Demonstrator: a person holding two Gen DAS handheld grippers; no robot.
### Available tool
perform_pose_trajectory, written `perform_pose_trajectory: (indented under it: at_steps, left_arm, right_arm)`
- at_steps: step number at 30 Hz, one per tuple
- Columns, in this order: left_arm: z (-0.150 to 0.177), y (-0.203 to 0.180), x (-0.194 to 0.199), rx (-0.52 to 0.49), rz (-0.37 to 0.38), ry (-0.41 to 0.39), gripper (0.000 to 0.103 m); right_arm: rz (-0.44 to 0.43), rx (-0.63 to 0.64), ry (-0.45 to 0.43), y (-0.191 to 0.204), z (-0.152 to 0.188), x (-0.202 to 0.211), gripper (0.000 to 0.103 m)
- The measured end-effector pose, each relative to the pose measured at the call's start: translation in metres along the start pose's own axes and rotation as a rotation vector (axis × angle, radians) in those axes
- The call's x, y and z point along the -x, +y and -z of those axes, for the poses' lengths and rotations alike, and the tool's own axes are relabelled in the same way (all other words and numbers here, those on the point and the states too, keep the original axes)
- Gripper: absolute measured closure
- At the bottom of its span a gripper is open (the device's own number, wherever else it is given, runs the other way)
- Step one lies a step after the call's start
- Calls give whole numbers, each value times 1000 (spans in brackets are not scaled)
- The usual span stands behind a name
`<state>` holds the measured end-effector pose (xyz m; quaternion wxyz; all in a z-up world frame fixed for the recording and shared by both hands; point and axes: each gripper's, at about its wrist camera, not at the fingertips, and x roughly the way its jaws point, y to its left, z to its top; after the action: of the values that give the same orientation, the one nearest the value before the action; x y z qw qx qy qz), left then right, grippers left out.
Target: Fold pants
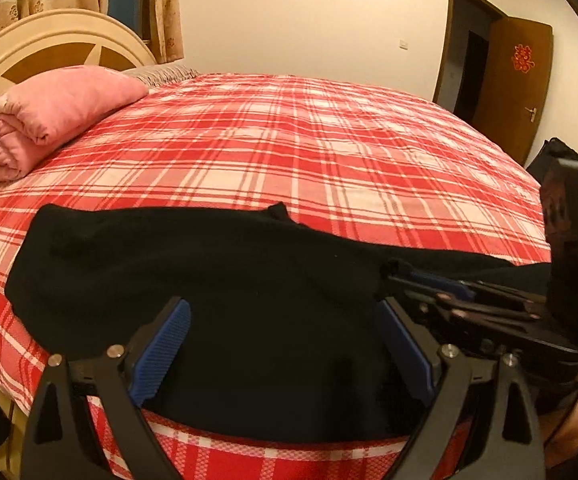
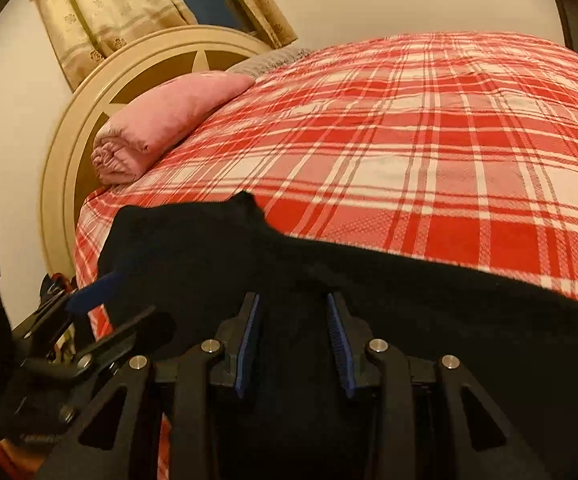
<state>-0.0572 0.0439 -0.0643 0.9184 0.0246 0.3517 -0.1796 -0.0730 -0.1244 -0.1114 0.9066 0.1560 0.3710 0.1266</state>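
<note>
The black, soft knit pants [image 1: 193, 280] lie flat near the front edge of the bed, their long axis running left to right across both my views, crosswise to the way my fingers point. One small peak of cloth sticks up along the far edge. The near hem lies directly under both my grippers, so neither hand is much nearer; they sit close side by side. My left gripper [image 1: 285, 348] stands wide open over the cloth, blue pads clear of it, holding nothing. My right gripper [image 2: 295, 340] is narrowed to a partial gap; black fabric lies between the jaws, but I cannot tell whether the pads pinch it. Beyond stretch the red-and-white plaid bedsheet [image 1: 329, 140] and a rolled pink quilt [image 1: 45, 120].
</note>
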Motion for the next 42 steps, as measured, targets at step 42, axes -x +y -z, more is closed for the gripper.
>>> perform_pose_trajectory:
  at_steps: [42]
  left_arm:
    - [0, -102, -48, -134, 37, 165, 0]
  right_arm:
    - [388, -39, -114, -70, 53, 156, 67]
